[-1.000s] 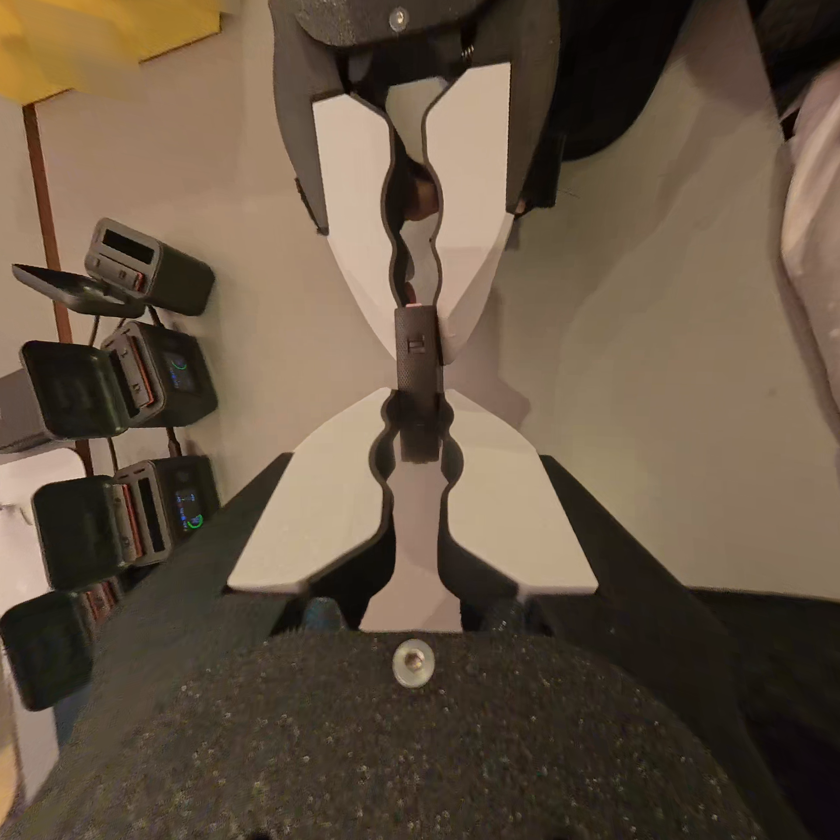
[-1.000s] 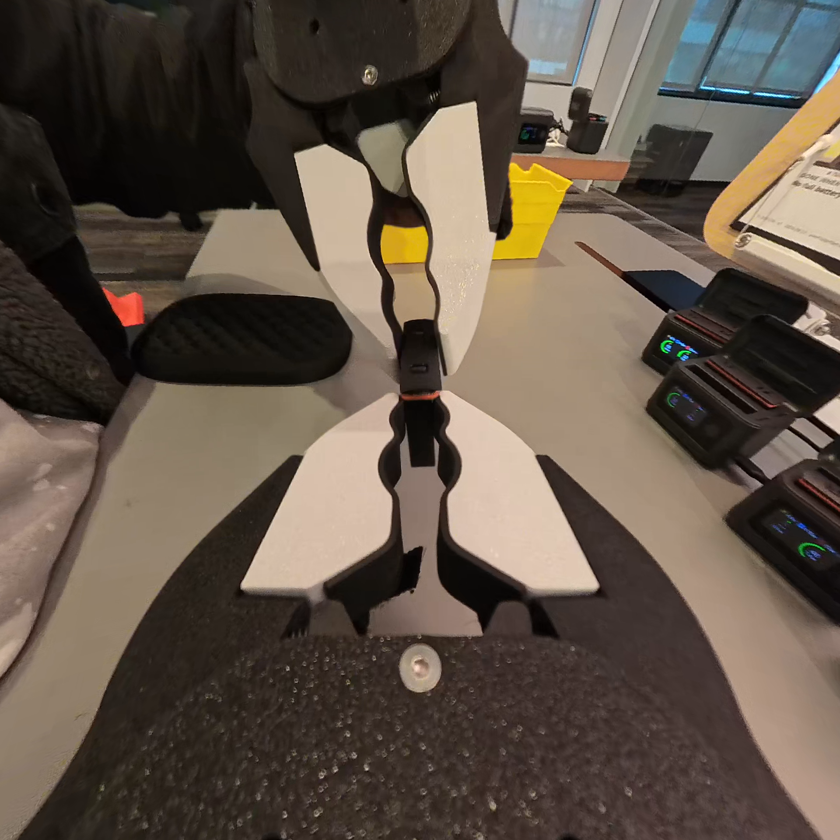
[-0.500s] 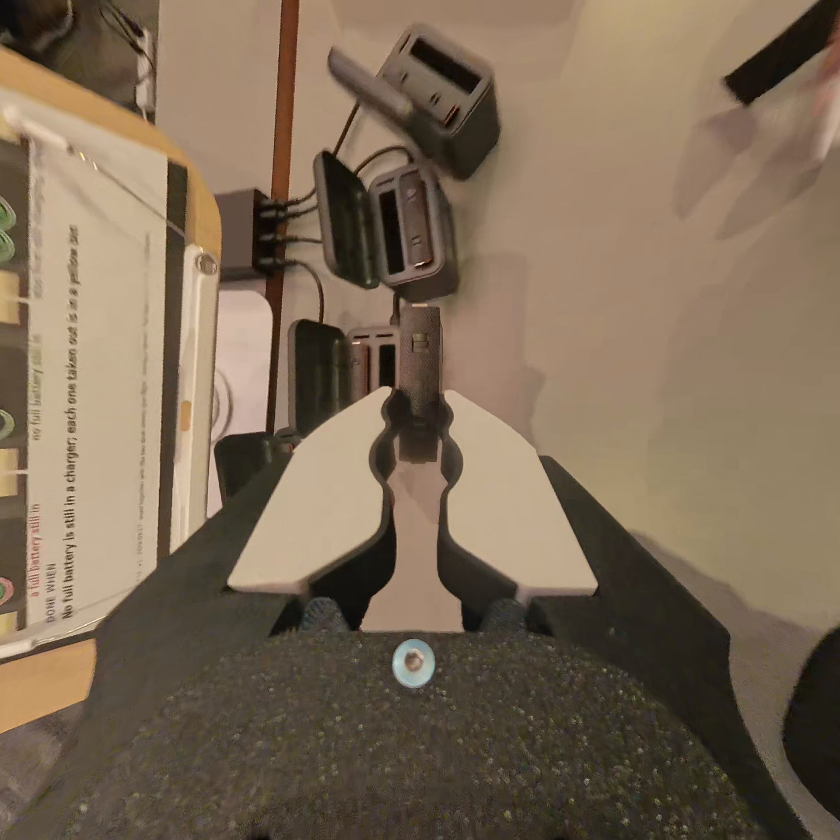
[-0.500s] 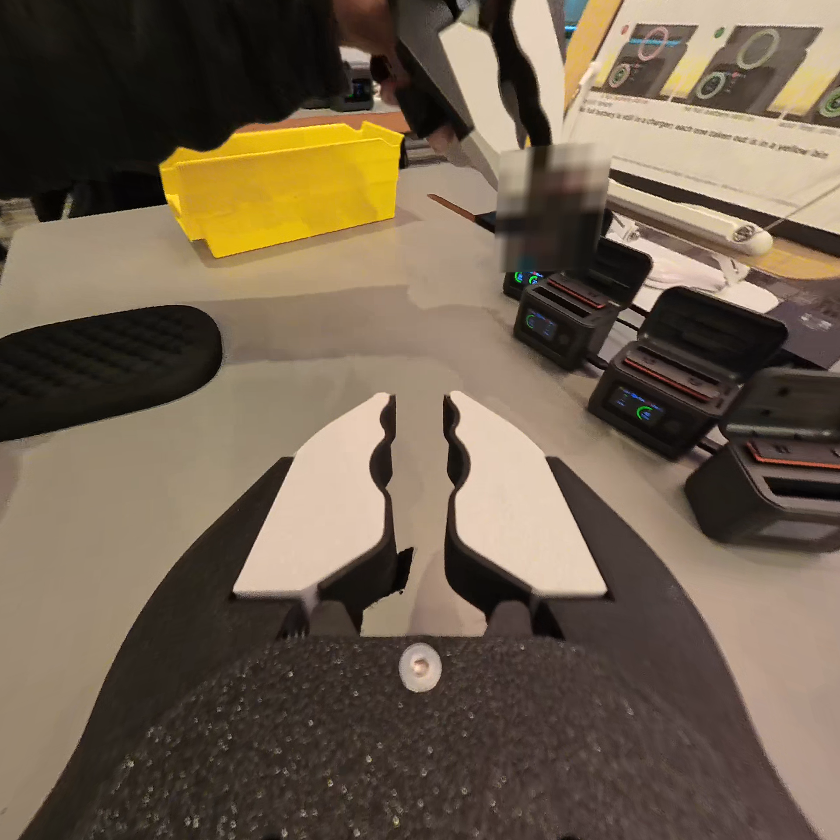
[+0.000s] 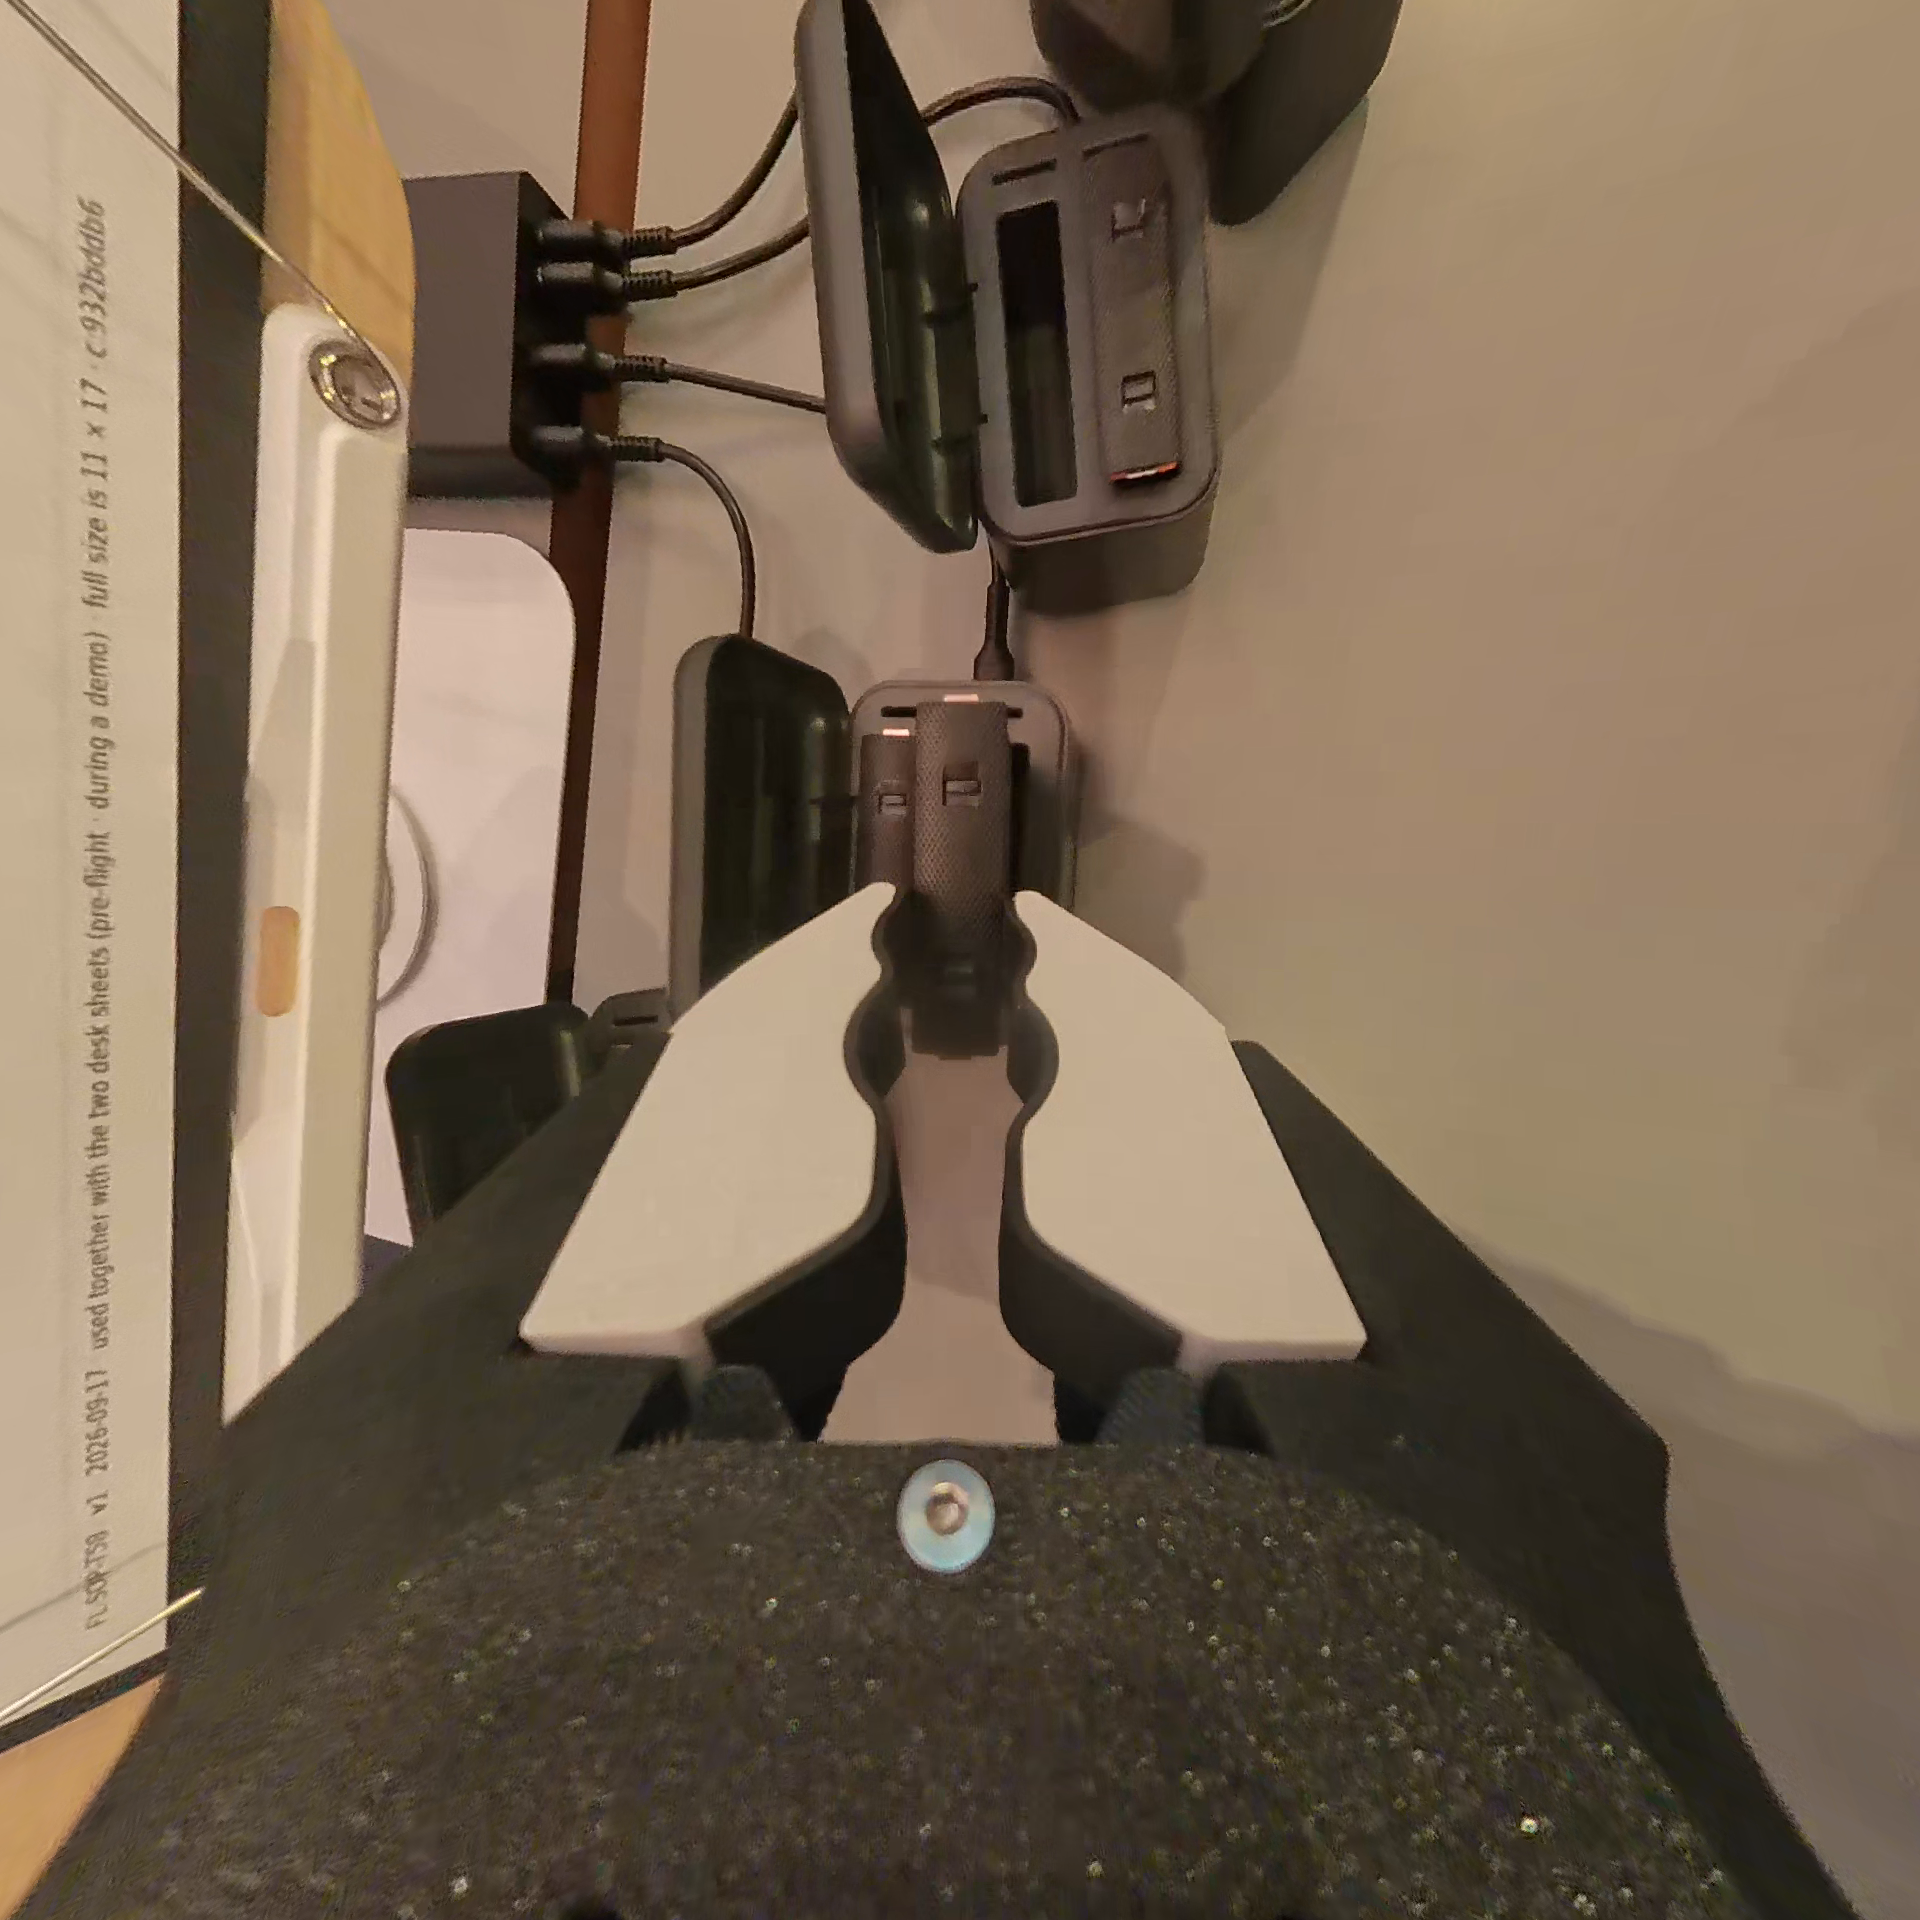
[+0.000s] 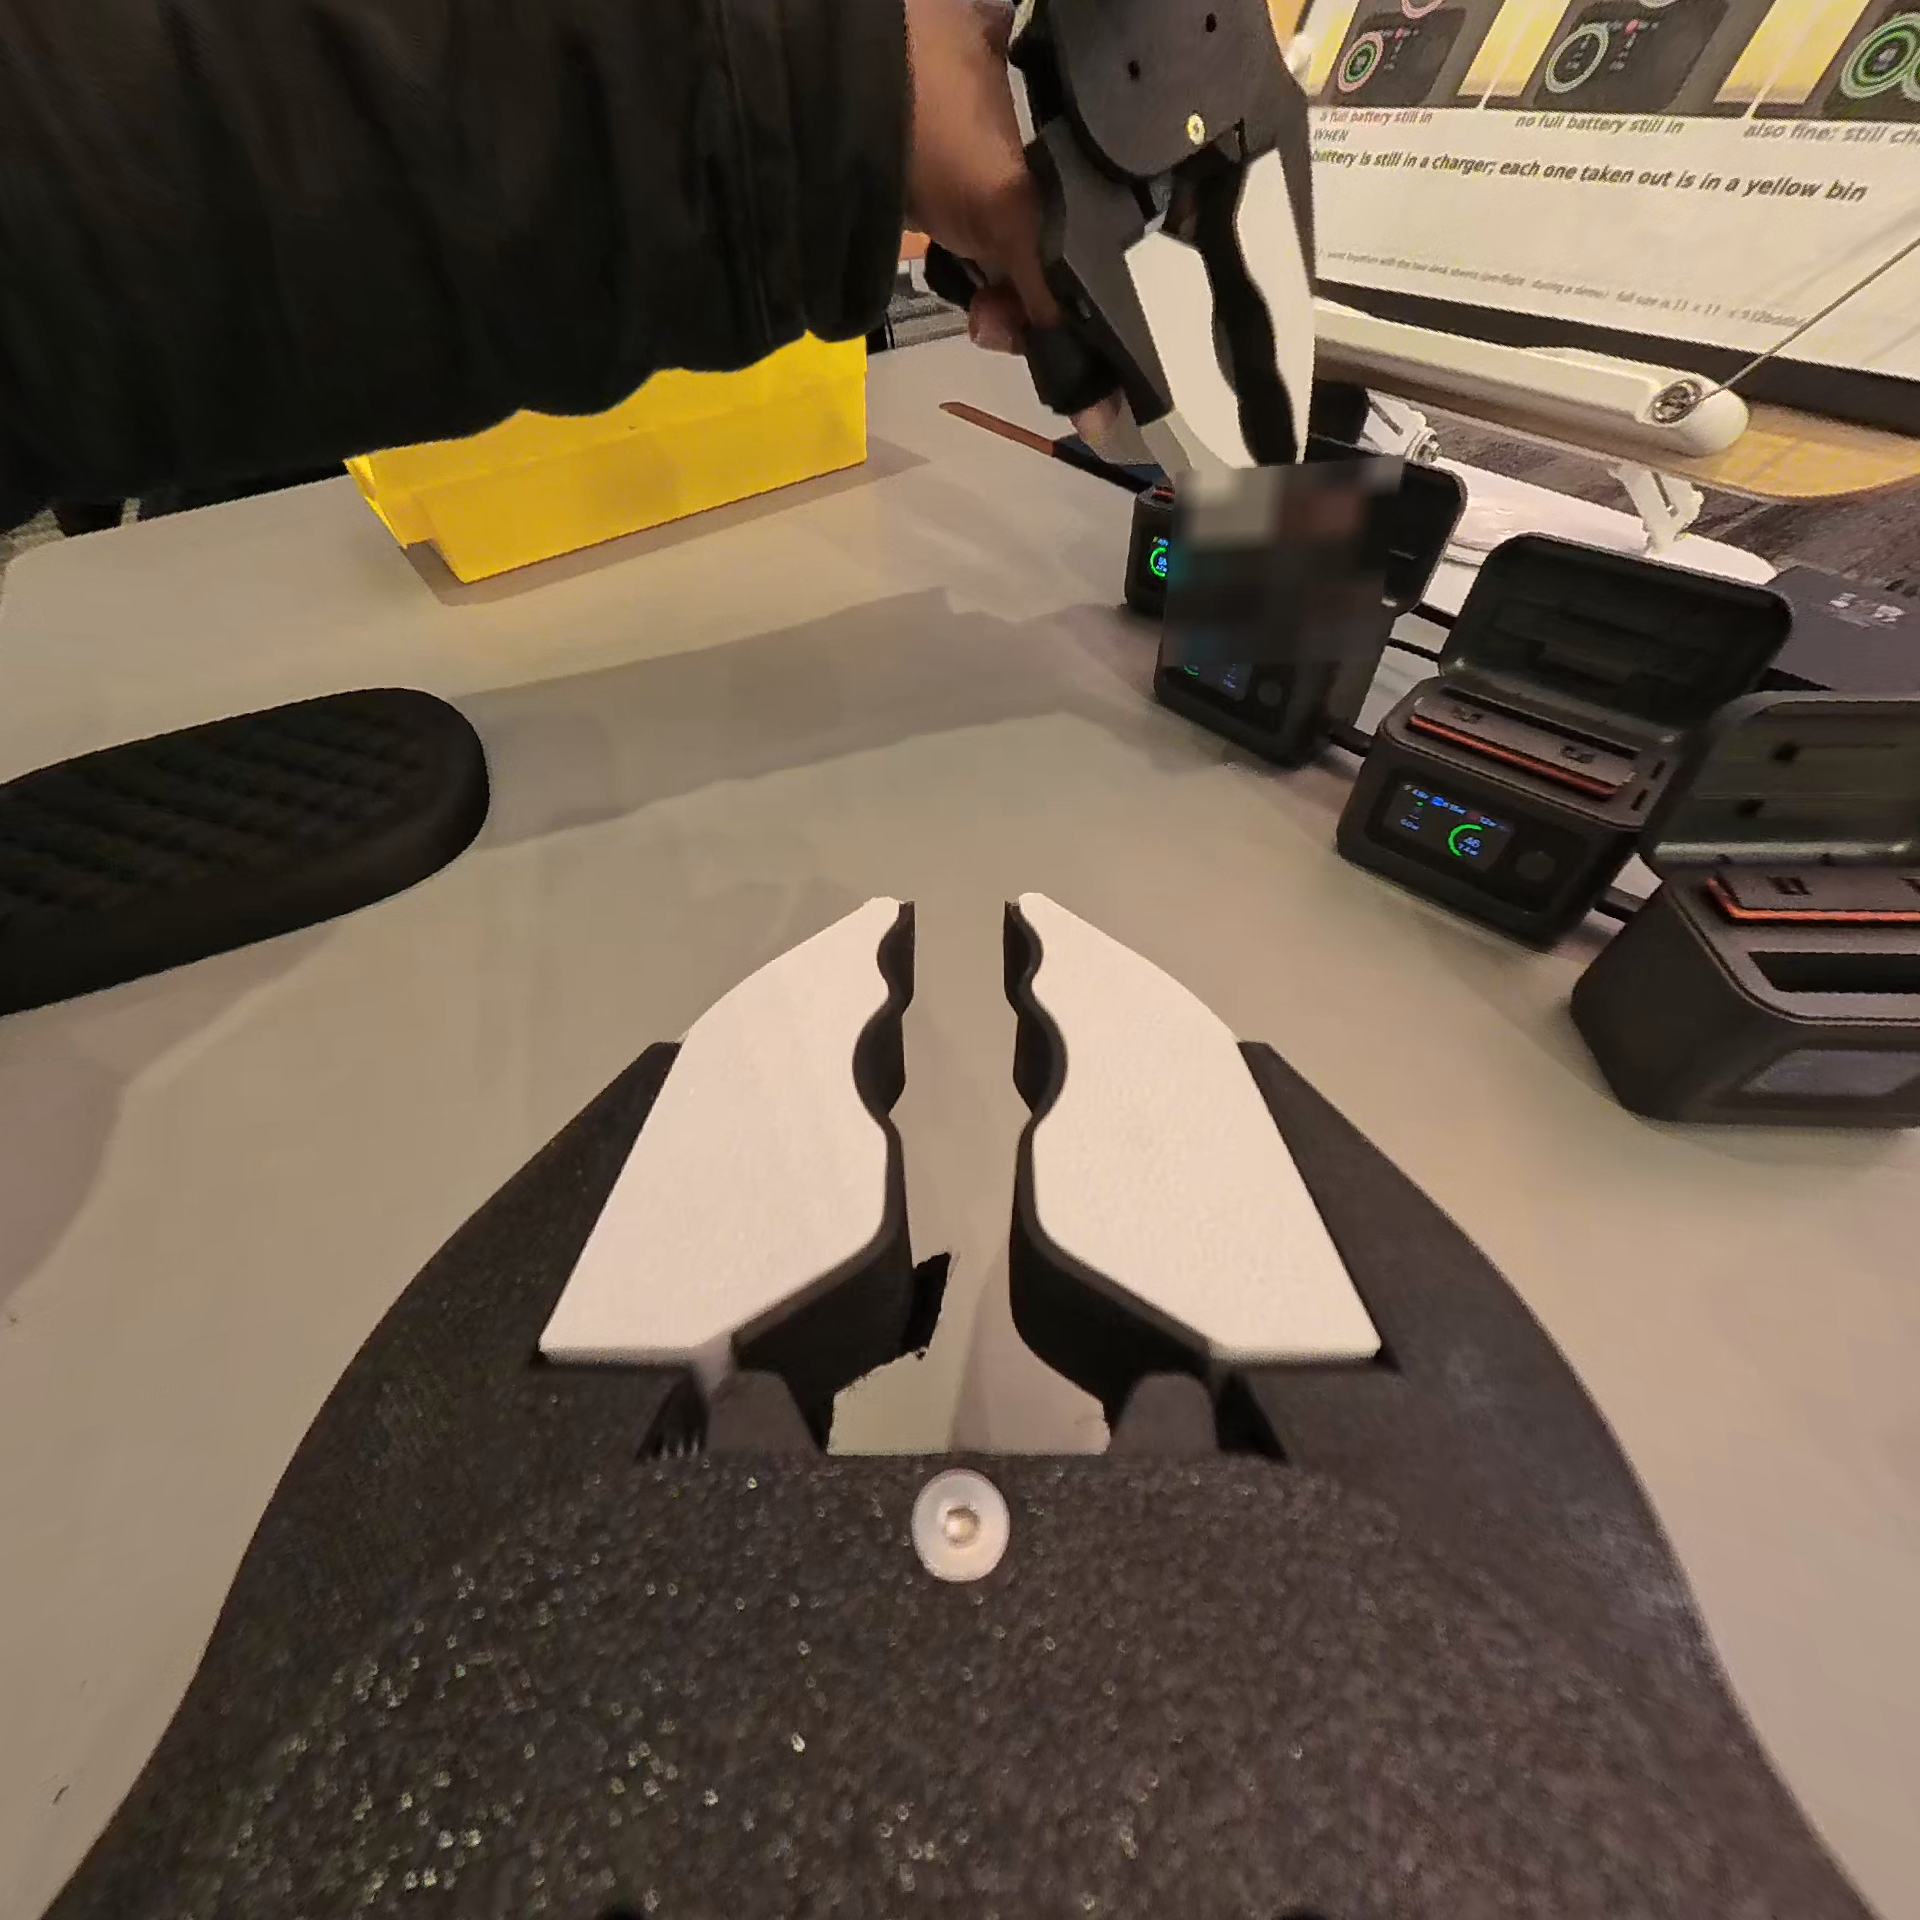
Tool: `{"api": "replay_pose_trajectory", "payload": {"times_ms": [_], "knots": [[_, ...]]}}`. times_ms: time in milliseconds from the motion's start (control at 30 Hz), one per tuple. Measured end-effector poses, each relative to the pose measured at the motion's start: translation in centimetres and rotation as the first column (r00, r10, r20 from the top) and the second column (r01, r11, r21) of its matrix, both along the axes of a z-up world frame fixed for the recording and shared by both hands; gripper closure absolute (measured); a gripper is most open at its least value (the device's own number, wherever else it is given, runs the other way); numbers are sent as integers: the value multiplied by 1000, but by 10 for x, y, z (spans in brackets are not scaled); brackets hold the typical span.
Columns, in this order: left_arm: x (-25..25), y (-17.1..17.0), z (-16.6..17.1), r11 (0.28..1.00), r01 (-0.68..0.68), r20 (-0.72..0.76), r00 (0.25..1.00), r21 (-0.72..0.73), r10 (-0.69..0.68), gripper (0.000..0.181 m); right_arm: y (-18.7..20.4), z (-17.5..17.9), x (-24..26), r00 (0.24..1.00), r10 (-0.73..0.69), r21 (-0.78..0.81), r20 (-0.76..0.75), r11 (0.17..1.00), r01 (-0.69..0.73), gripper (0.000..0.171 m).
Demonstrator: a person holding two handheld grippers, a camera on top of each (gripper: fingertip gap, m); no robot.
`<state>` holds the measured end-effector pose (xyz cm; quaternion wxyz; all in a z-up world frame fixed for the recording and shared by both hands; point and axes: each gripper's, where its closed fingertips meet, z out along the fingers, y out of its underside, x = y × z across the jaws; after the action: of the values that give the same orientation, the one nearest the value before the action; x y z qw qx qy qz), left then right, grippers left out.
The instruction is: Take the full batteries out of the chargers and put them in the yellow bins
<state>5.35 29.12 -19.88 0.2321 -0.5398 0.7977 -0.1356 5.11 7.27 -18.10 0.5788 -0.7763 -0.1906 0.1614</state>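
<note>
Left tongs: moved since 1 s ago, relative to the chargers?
Yes. The left tongs, shut on a battery, have swung from bare table beside the chargers to directly over an open charger, near the cable hub.

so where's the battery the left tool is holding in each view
Left wrist view: the dark textured stick-shaped battery sits centre frame, clamped at the left tool's tips, over an open dark grey charger case.
Right wrist view: not visible; a mosaic patch covers the spot under the left tool, upper right.
Shared landmark: the white bar with a round silver bolt.
</note>
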Motion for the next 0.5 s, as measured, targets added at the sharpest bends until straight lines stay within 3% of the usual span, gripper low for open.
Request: {"api": "replay_pose_trajectory", "payload": {"times_ms": [500], "knots": [[2,1,-21,997,78,-33,996,-28,-79,166,-1,-1,1,1000,11,-8,-1,1000,-11,155]]}}
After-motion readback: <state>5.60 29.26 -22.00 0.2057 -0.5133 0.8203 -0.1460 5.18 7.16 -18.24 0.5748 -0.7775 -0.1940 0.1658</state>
